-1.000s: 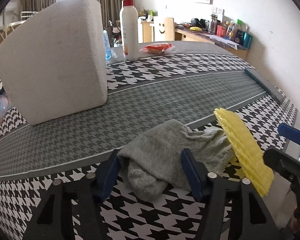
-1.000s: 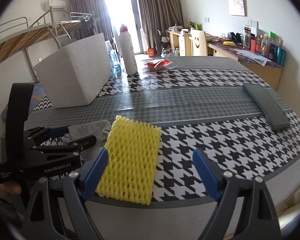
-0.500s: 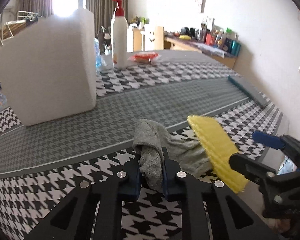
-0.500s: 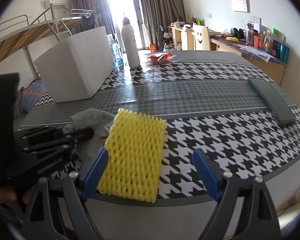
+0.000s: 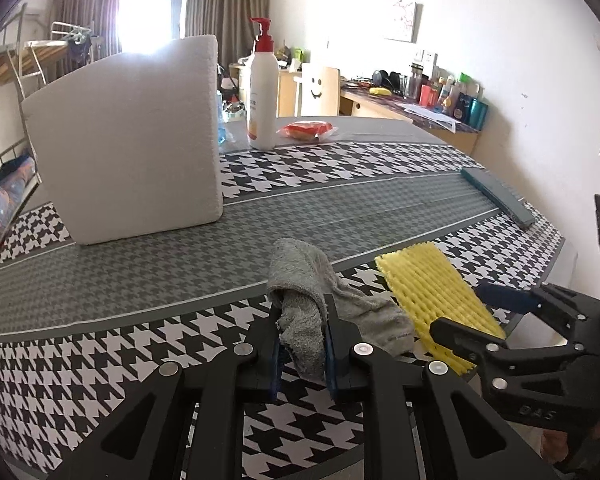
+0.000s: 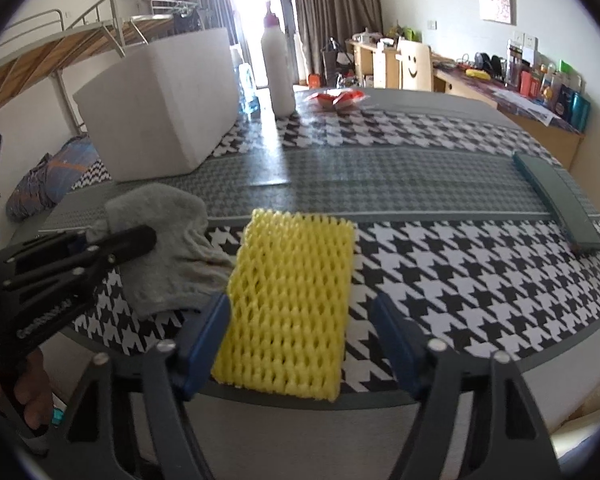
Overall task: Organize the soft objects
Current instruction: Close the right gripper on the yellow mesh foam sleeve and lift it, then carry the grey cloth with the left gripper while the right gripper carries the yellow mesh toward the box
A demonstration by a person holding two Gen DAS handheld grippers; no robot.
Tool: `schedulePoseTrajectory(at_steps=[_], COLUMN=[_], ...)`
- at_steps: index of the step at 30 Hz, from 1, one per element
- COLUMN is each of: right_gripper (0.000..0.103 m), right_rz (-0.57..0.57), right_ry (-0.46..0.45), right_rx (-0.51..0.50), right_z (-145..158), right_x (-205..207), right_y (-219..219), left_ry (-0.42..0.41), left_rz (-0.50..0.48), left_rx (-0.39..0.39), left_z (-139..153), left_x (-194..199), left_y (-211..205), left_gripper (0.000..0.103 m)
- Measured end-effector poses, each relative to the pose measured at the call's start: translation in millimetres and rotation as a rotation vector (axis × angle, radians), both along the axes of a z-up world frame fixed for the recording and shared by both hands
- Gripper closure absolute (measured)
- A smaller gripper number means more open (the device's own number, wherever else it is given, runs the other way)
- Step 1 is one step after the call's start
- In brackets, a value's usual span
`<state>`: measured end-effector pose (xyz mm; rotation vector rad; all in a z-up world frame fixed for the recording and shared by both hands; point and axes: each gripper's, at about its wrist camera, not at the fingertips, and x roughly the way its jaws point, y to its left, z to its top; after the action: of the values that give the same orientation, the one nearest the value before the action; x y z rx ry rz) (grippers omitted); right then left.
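Since a second ago my left gripper (image 5: 302, 344) has gone from straddling the cloth (image 5: 320, 300) with fingers spread to being clenched on a fold of it; the pinched part now stands bunched up between the blue pads (image 5: 332, 356) while the rest trails on the table (image 5: 140, 288). My right gripper (image 6: 300, 344) has narrowed somewhat but is still released, its fingers either side of the near end of the yellow net (image 6: 296, 300); the left pad looks to be touching the net's edge, the right one is apart from it.

I see the cloth at the near edge of the table, just left of the net and touching or overlapping its left side. Its raised fold points up and away from me; the flat part spreads toward the net. It is grey terry, fuzzy and limp.

The net lies flat, a rectangle with its long axis running from the near edge toward the far side, tilted slightly right. It is foam mesh with diamond openings.

A white foam box (image 5: 128, 144) stands farther back on the left; from these views I cannot tell what is in it. Beyond it stand a white pump bottle (image 5: 262, 96) with a red pump and a red packet (image 5: 306, 130). A dark green flat bar (image 6: 556, 200) lies near the right edge. The tablecloth is glossy, with black-and-white houndstooth bands and a finer grey band.
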<state>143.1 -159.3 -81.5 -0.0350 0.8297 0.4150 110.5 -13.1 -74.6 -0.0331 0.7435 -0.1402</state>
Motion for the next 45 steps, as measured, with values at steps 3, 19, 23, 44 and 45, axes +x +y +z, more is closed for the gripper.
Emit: schedulePoseTrajectory(at_steps=[3, 19, 23, 44, 45], right_gripper=[0.037, 0.09, 0.09, 0.09, 0.09], right_rz=[-0.004, 0.033, 0.026, 0.015, 0.016], right_ry=[0.008, -0.014, -0.042, -0.121, -0.124], right_rx=[-0.014, 0.009, 0.016, 0.077, 0.079], right_z=[-2.6, 9.0, 18.0, 47.0, 48.0], right_x=[-1.1, -8.6, -10.0, -9.5, -9.2], right_y=[0.2, 0.1, -2.9, -11.7, -11.9], left_ry=[-0.002, -0.043, -0.063, -0.148, -0.15], left_rz=[0.005, 0.008, 0.015, 0.025, 0.025], left_rx=[-0.001, 0.015, 0.017, 0.05, 0.052], left_z=[1.1, 13.4, 20.2, 50.7, 52.0], left_x=[-2.2, -11.9, -14.4, -18.7, -18.1], left_y=[2.4, 4.6, 5.9, 4.0, 3.6], left_gripper=[0.086, 0.086, 0.086, 0.086, 0.086])
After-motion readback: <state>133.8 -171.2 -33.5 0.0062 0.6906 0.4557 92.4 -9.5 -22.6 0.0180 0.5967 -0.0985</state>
